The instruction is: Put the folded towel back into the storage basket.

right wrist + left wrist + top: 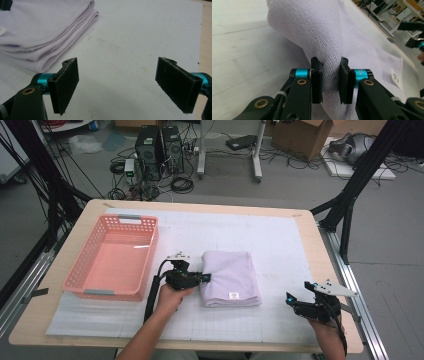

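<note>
A folded lavender towel [230,277] with a small white label lies on the white mat, just right of the table's middle. My left gripper [205,277] reaches it from the left and is shut on its left folded edge. In the left gripper view the towel [352,37] bulges up between the two black pads [316,80], which pinch the cloth. My right gripper [289,299] rests near the table's front right, apart from the towel, with its jaws wide open and nothing between them [117,75]. The towel's stacked folds [37,30] lie beyond its left jaw.
A pink plastic basket [82,252] stands on the left of the table, with nothing in it. A white gridded mat [280,235] covers most of the wooden tabletop [312,240]. Black frame struts and cables stand beyond the table's far edge.
</note>
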